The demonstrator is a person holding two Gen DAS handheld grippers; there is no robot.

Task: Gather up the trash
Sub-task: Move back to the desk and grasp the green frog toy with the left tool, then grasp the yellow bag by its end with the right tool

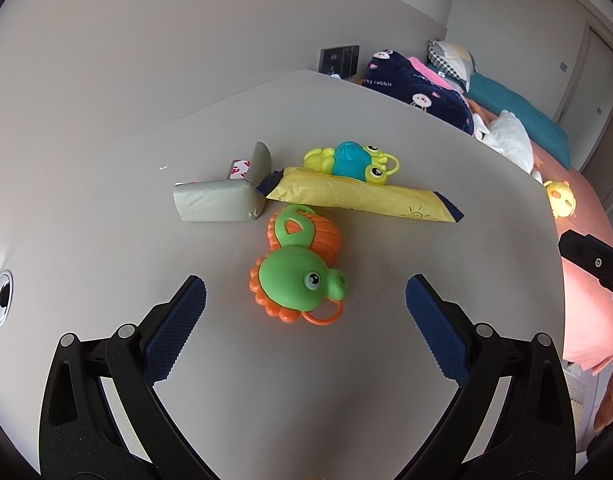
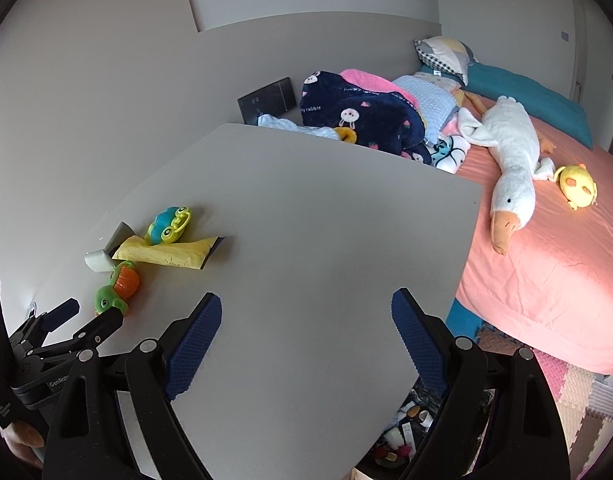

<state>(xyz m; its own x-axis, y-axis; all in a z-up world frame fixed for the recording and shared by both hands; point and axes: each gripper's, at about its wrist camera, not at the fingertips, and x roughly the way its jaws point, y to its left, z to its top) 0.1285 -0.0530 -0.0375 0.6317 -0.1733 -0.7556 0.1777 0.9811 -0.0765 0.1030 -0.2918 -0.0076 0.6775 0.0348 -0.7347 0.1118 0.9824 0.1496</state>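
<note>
On the grey table [image 1: 346, 360] lie a yellow snack wrapper [image 1: 358, 196], a grey crumpled carton [image 1: 222, 196] and a small red-and-white wrapper [image 1: 239, 168] behind it. My left gripper [image 1: 305, 304] is open and empty, just in front of a green-and-orange turtle toy [image 1: 298, 272]. A blue-and-yellow frog toy [image 1: 352, 160] lies behind the yellow wrapper. My right gripper [image 2: 306, 320] is open and empty over the bare table middle [image 2: 306, 220]. The wrapper [image 2: 166, 252] and the left gripper [image 2: 80, 316] show at the left of the right wrist view.
A bed with a pink sheet [image 2: 546, 260], a white goose plush [image 2: 510, 160], a yellow plush [image 2: 578, 188] and a dark blanket [image 2: 366, 116] stands right of the table. A bag of trash [image 2: 406, 432] sits on the floor below the table's near edge. A cable hole [image 1: 2, 296] is at the left.
</note>
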